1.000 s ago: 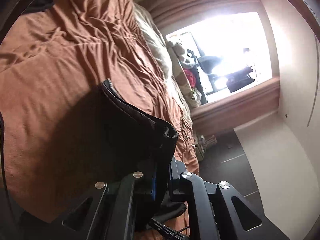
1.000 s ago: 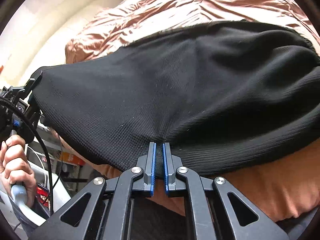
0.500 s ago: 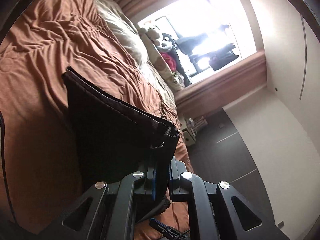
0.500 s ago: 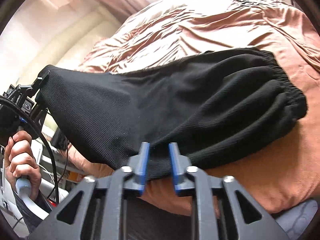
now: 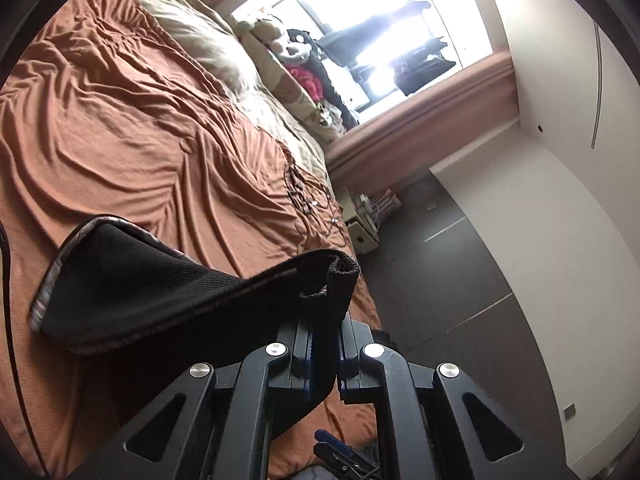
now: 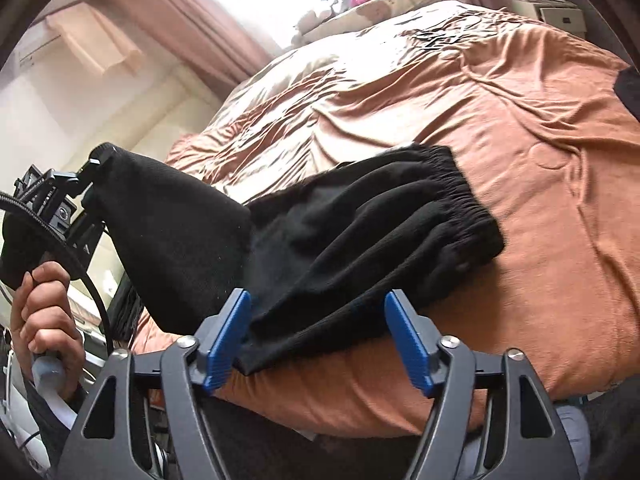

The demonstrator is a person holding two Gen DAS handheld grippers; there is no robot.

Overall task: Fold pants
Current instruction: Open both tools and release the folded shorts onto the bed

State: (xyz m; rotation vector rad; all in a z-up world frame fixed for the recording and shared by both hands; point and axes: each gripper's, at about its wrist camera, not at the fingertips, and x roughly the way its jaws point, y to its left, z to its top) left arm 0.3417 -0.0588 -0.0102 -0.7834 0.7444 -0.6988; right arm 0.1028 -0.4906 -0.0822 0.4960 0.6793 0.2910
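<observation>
Left gripper (image 5: 323, 354): we are keeping its jaws pinched tight on a thick black fold of the pants (image 6: 360, 240); in the right wrist view we are seeing it at the left edge, lifting one end of the cloth above the bed.
Left hand (image 6: 44, 312): we are gripping the pale handle below that gripper, a black cable looping past the fingers.
Right gripper (image 6: 320, 332): we are opening its jaws, and they are standing wide; the blue pads (image 6: 408, 340) are not pressing on anything, though the near edge of the pants is lying between them.
Pants: we are seeing the gathered waistband end resting in rumpled folds on the bedspread (image 6: 520, 128), while the other end is rising toward the left gripper.
Pants from the left wrist view: the cloth (image 5: 160, 292) is arching from the jaws out over the bedspread (image 5: 120, 120), its hemmed edge curling.
Surroundings: we are looking past pillows (image 5: 200, 40) and stuffed toys (image 5: 288, 44) toward a bright window (image 5: 380, 20) with brown curtains; a tangle of cables (image 5: 308, 196) is lying near the bed's edge.
</observation>
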